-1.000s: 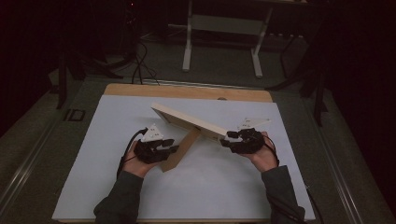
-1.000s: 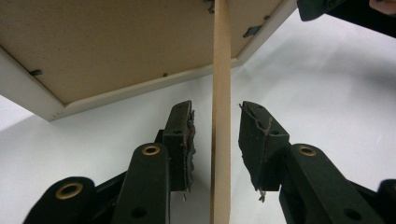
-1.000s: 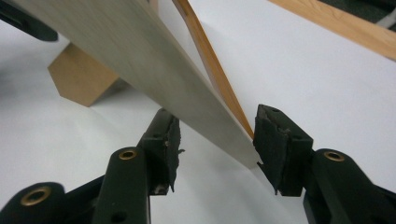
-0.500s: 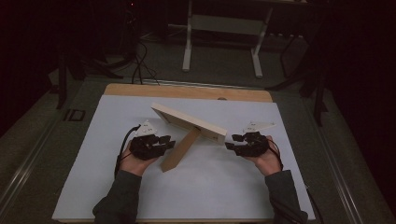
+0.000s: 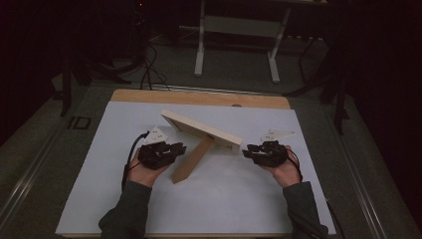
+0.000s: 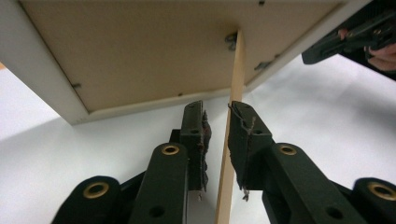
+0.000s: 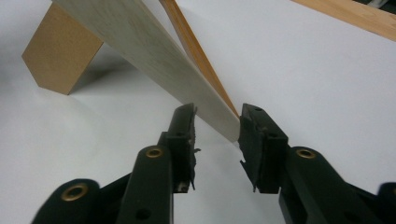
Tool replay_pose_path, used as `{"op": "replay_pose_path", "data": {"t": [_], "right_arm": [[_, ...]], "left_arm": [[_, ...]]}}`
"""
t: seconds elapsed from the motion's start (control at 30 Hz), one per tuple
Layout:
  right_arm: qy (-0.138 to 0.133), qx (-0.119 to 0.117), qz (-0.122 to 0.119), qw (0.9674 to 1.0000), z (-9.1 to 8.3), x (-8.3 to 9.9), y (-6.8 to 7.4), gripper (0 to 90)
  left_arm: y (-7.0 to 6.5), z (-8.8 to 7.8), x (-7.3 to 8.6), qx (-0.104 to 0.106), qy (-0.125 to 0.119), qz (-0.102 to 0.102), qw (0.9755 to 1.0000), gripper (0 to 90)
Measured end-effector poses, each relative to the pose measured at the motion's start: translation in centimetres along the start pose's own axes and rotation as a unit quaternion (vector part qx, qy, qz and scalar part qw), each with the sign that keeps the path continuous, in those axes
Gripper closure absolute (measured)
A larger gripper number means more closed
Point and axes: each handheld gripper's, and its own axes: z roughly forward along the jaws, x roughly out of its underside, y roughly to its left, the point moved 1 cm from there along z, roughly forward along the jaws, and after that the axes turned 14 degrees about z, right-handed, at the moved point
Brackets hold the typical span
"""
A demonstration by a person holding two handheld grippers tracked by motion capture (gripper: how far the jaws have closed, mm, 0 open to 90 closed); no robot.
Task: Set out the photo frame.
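A pale wooden picture frame [image 5: 201, 131] stands tilted on the white table, propped on its brown back stand [image 5: 193, 159]. In the left gripper view I see the frame's brown back [image 6: 154, 51] and the thin stand [image 6: 233, 116] running between my jaws. My left gripper [image 5: 180, 148] has just been closing; its right pad lies against the stand and a gap shows at the left pad. My right gripper [image 5: 247, 150] has also been closing. The frame's right end [image 7: 212, 116] sits between its jaws and meets both.
The white sheet [image 5: 239, 199] covers most of a wooden table [image 5: 199, 97]. A metal stand [image 5: 236, 30] and cables [image 5: 149, 64] lie on the dark floor beyond the table's far edge. Both forearms come in from the near edge.
The frame has tipped more upright and its stand has swung closer to the left gripper. Both grippers shifted slightly and their jaws narrowed around the stand and the frame's right end.
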Motion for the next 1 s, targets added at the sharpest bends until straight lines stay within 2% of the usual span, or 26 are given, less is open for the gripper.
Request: {"op": "replay_pose_path", "data": {"t": [0.17,0.4,0.53,0.7,1.0], "right_arm": [[-0.008,0.007,0.002,0.9999,-0.6,-0.2,0.0,74.4],[-0.025,0.023,0.001,0.9994,-0.9,-0.4,0.0,89.5],[-0.037,0.031,0.01,0.9988,-0.9,-0.5,0.1,90.0],[-0.062,0.034,0.023,0.9972,-0.9,-1.2,0.4,90.0],[-0.079,0.02,0.043,0.9957,-0.5,-1.5,0.7,90.0]], "left_arm": [[1.1,-0.3,-0.1,0.01,-0.018,-0.031,0.9993,87.2],[2.4,0.2,-0.4,-0.009,-0.009,-0.024,0.9996,90.0],[2.9,0.5,-0.9,-0.025,-0.007,-0.025,0.9993,90.0],[3.1,0.8,-1.4,-0.035,-0.007,-0.025,0.9991,90.0],[3.2,1.2,-1.9,-0.045,-0.006,-0.023,0.9987,90.0]]}}
